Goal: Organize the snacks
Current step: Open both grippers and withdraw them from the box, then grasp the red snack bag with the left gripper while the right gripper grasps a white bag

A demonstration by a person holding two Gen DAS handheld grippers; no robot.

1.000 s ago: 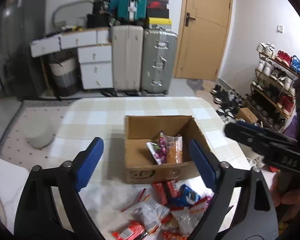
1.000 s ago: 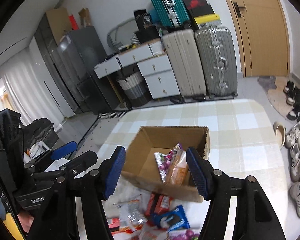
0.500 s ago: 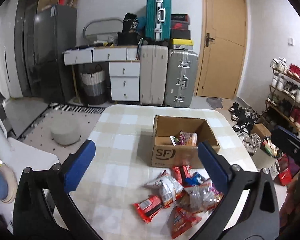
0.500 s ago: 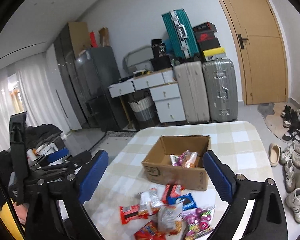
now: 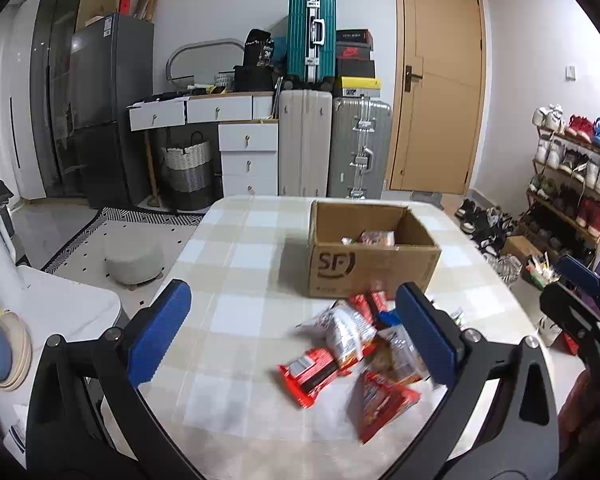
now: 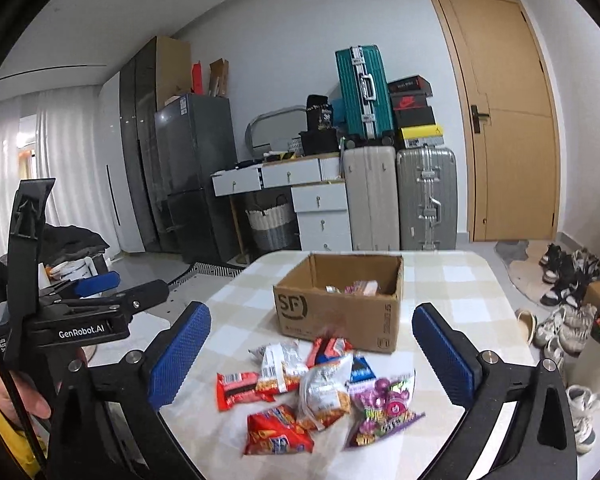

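Observation:
An open cardboard box point(image 5: 374, 270) point(image 6: 340, 312) stands on the checked table point(image 5: 236, 272), with a few snack packets point(image 5: 370, 237) inside. Several loose packets point(image 5: 352, 352) point(image 6: 316, 392) lie in a pile in front of it, among them a red bar point(image 5: 312, 372) and a purple candy bag point(image 6: 384, 404). My left gripper point(image 5: 292, 296) is open and empty, hanging above the near table left of the pile. My right gripper point(image 6: 312, 316) hovers over the pile; its jaws are opening, with nothing pressed between them. Each gripper shows at the edge of the other's view.
A grey round stool point(image 5: 132, 256) sits on the floor to the left of the table. Shoes and a shoe rack point(image 5: 572, 172) crowd the right side. Suitcases point(image 5: 332, 148) and white drawers point(image 5: 248, 160) line the far wall.
Both grippers have drawn back from over the box toward the near table edge, bringing the loose pile fully into view. The right jaws have spread much wider, the left slightly.

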